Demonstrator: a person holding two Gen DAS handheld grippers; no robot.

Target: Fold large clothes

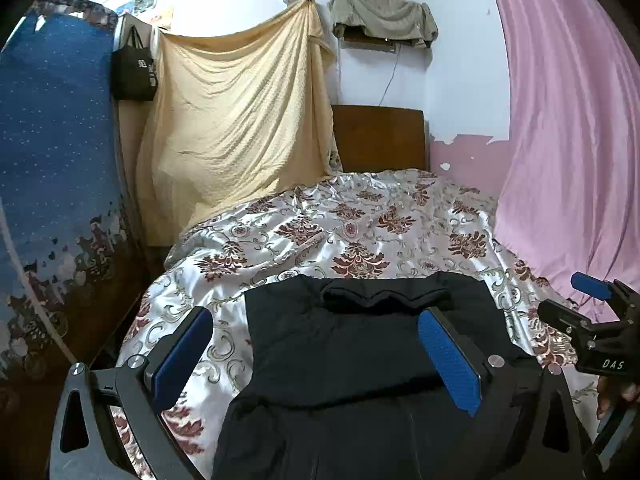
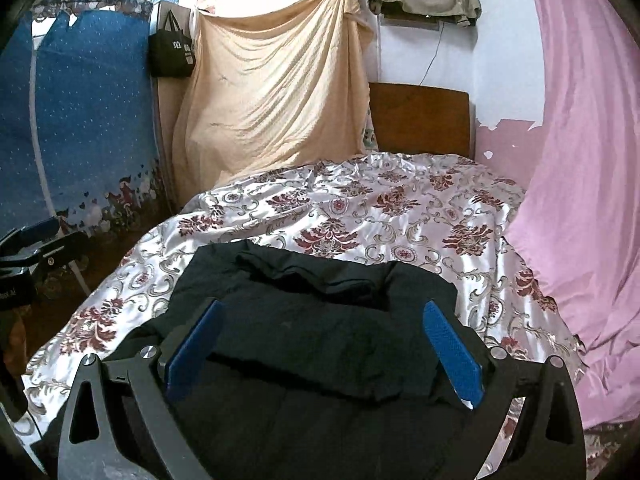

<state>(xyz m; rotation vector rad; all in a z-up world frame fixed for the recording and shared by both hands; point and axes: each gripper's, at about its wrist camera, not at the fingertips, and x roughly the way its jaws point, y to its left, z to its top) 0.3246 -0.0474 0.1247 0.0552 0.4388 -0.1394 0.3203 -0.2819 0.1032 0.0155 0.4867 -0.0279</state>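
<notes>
A large black garment [image 1: 352, 352] lies partly folded on the flowered bedspread [image 1: 320, 232], with a rolled band across its far edge. My left gripper [image 1: 316, 336] hovers open over the garment's left half, holding nothing. At the right edge of that view the right gripper [image 1: 592, 292] shows with a person's hand on it. In the right wrist view the same black garment [image 2: 320, 328] fills the near bed, and my right gripper [image 2: 320, 328] stands open above it, empty. The left gripper [image 2: 32, 236] peeks in at the left edge.
A brown headboard [image 1: 380, 136] backs the bed. A yellow sheet [image 1: 240, 112] hangs on the wall, with a black bag [image 1: 134, 72] beside it. A blue patterned mattress [image 1: 56, 140] leans at the left. A pink curtain [image 1: 568, 120] hangs at the right.
</notes>
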